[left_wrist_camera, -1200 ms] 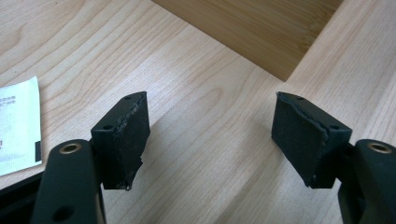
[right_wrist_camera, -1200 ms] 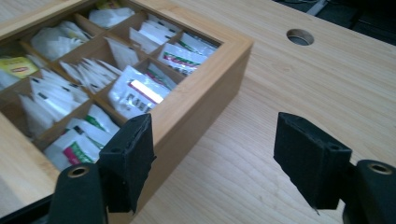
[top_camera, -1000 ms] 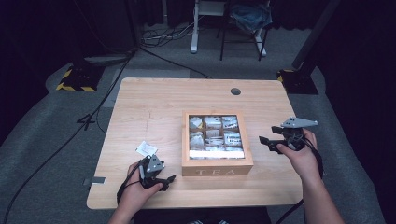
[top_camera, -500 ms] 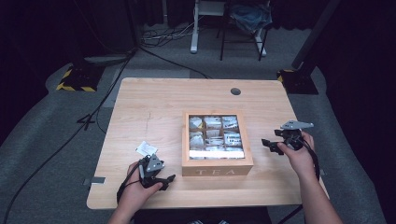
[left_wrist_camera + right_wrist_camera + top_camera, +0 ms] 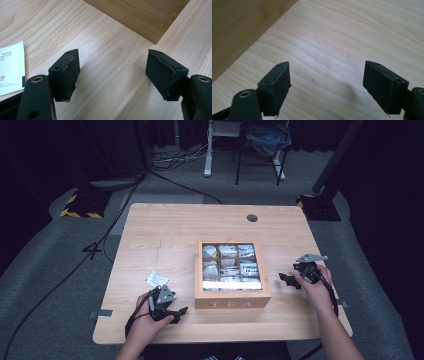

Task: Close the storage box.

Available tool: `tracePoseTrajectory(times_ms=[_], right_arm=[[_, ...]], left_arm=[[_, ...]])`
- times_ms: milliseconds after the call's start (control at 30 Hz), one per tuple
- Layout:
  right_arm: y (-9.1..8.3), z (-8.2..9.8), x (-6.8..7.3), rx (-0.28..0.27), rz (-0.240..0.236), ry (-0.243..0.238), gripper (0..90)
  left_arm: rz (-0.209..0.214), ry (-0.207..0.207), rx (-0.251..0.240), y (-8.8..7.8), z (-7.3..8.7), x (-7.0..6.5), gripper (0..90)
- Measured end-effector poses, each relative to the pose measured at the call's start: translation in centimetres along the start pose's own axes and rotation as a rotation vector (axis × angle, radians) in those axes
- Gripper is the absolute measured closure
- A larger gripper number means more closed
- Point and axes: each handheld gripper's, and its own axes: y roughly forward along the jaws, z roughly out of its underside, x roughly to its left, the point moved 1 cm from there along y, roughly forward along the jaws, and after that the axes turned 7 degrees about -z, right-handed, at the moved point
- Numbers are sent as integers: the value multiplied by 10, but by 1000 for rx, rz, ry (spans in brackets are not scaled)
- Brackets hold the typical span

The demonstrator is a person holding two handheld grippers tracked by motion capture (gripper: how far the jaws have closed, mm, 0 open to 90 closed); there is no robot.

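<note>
A wooden box marked TEA stands at the middle of the table, with several white tea packets showing in its compartments. One loose white packet lies to its left; the left gripper view has it at the left edge. My left gripper rests low near the front edge, just right of that packet, open and empty, facing the box corner. My right gripper hovers to the right of the box, open and empty, with the box wall at its upper left.
The light wooden table has a round cable hole near its far edge. Bare wood lies between each gripper and the box. Beyond the table are dark floor, cables and a chair base.
My right gripper has sunk a little toward the table and drifted toward the near edge. The left gripper, the box and the loose packet have stayed put.
</note>
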Motion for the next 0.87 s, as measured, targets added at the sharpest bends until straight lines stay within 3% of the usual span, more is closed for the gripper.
tracePoseTrajectory(times_ms=[400, 567, 867], right_arm=[[9, 8, -4, -2, 15, 15, 177], [14, 13, -5, -59, 28, 62, 138], [13, 13, 1, -60, 69, 98, 127]], left_arm=[[0, 4, 2, 1, -1, 1, 279], [1, 3, 2, 1, -1, 1, 278], [-4, 7, 1, 2, -2, 1, 273]])
